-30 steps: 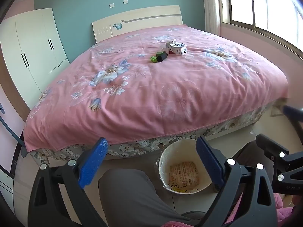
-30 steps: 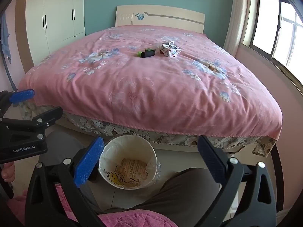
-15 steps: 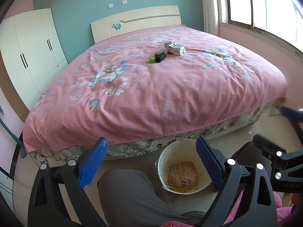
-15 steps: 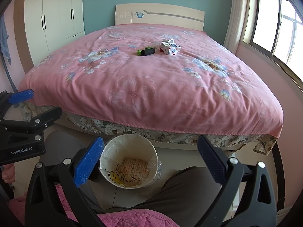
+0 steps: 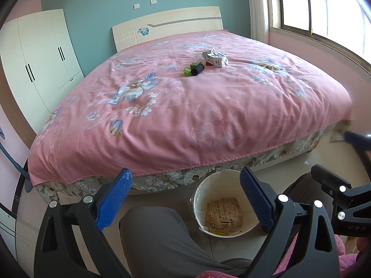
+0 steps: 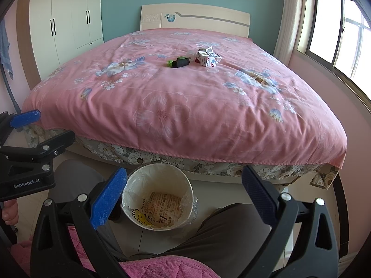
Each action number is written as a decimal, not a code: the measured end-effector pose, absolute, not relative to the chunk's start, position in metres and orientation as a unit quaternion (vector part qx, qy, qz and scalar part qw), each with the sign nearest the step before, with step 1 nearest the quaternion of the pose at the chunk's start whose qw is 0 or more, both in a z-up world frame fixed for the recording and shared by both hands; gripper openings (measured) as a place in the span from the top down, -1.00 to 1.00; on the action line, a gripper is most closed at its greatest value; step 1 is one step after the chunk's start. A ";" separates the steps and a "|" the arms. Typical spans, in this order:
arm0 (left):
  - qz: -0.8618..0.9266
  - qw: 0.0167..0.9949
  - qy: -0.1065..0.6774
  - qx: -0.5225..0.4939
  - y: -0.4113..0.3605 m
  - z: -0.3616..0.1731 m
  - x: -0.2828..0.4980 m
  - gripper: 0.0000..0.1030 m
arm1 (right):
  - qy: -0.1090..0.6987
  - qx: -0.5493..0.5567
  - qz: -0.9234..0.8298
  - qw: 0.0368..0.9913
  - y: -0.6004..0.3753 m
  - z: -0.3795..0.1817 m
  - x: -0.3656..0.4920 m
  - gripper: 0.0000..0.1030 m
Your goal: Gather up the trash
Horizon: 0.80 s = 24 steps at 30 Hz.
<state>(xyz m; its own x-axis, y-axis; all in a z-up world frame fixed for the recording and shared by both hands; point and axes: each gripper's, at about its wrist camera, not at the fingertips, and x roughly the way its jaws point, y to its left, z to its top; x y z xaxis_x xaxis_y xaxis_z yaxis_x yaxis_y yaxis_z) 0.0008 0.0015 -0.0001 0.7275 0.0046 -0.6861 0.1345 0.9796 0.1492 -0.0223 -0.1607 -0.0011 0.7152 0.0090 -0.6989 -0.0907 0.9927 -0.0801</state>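
Observation:
Far across the pink floral bed lies a small heap of trash: a white and red carton, a black roll and a green piece. The right wrist view shows the same carton, black roll and green piece. On the floor at the bed's foot stands a white lined bin holding a printed wrapper. My left gripper and right gripper both hang open and hold nothing, above the bin and well short of the trash.
A person's grey-trousered legs flank the bin, with pink quilted fabric below. A white wardrobe stands on the left and a window on the right. The left gripper's fingers show at the right view's left edge.
Both views have drifted slightly, so the trash heap sits a little higher in the frames. The grippers stay open and nothing on the bed has moved.

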 end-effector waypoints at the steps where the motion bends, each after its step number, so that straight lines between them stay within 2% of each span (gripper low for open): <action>1: -0.035 0.925 0.367 0.095 0.001 0.000 0.001 -0.86 | 0.376 -0.054 0.027 0.924 -0.161 -0.001 -0.022 -0.88; 24: -0.034 0.924 0.370 0.091 0.005 -0.002 0.000 -0.86 | 0.377 -0.055 0.027 0.924 -0.161 -0.002 -0.022 -0.88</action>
